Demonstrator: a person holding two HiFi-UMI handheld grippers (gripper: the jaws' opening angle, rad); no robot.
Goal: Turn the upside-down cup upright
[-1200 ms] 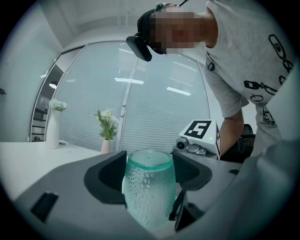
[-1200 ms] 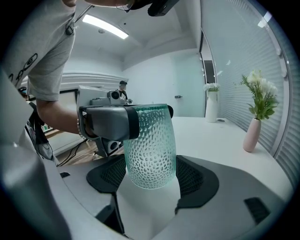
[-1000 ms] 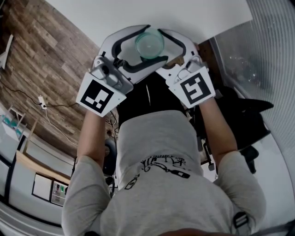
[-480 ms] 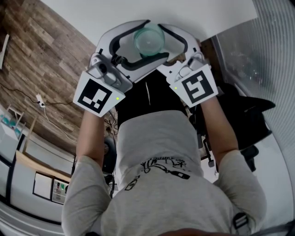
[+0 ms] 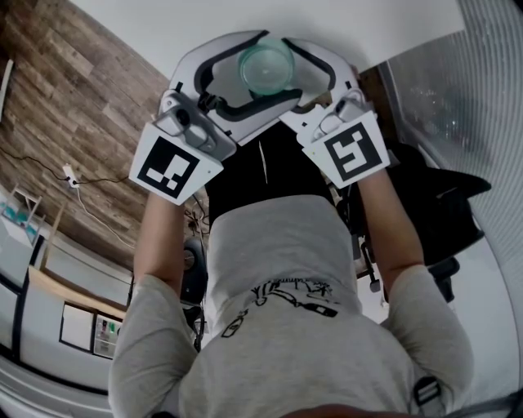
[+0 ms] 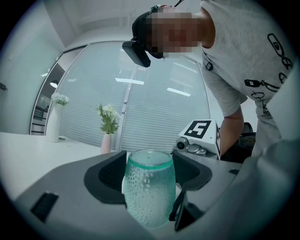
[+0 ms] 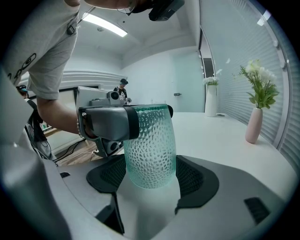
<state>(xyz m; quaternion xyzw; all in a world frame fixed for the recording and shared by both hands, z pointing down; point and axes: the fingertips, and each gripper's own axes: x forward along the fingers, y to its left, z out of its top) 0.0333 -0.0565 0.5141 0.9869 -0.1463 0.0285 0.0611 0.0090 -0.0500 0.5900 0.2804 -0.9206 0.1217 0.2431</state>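
Note:
A teal dimpled glass cup stands vertical over the white table, with a thick teal band at its top end. I cannot tell which end is its mouth. My left gripper comes in from the left, and its pads lie against both sides of the cup. My right gripper comes in from the right and flanks the lower part of the cup, pads close against it. In the right gripper view, one of the left gripper's fingers lies across the cup's upper side.
Two vases with flowers stand farther back on the table by a blinded glass wall. Wooden floor lies to the left of the table's edge. A black chair is at the right. A person stands in the far background.

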